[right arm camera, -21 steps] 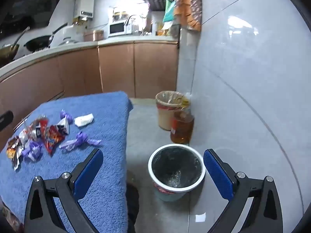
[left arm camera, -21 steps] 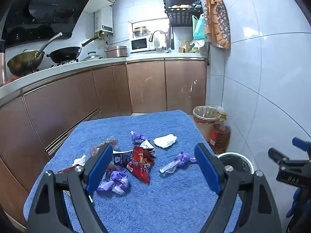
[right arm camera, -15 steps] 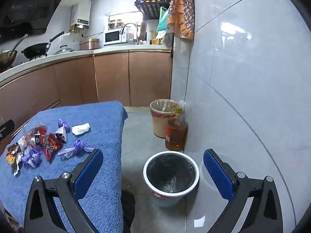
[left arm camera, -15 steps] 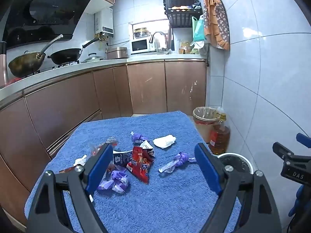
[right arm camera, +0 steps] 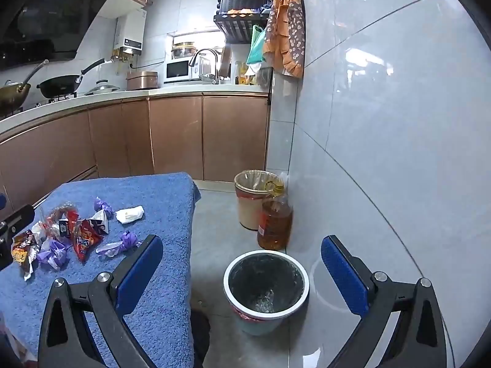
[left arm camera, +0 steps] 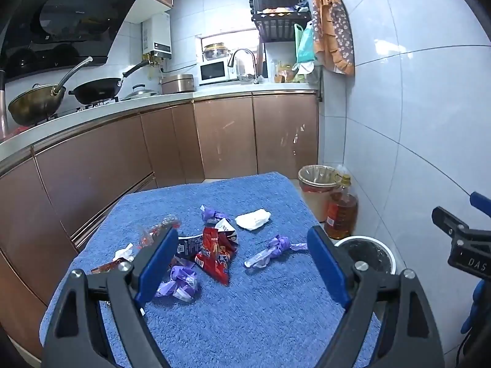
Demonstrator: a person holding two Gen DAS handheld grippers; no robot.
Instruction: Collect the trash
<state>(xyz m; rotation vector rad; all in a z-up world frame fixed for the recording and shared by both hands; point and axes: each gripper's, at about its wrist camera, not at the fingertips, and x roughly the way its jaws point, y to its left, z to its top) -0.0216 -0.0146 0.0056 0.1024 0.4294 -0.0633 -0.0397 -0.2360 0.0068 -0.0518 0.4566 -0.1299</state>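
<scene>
Collection not begun, by my reading: crumpled wrappers (left arm camera: 214,254) all lie on the blue towel-covered table (left arm camera: 245,322), white-rimmed bin (right arm camera: 266,288) on the floor beside it looks nearly empty, left gripper (left arm camera: 242,263) and right gripper (right arm camera: 242,263) both spread wide, grasping nothing.

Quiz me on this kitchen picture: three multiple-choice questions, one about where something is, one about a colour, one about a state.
1. Where does the white-rimmed bin stand?
A. on the towel
B. on the floor beside the table
C. on the counter

2. What colour is the towel under the trash?
A. blue
B. green
C. red

3. How are the right gripper jaws?
A. shut on a wrapper
B. shut, empty
C. open, empty

Answers: B, it sits on the grey tiles; A, blue terry cloth covers the table; C, the pads stand wide apart with nothing between them.
</scene>
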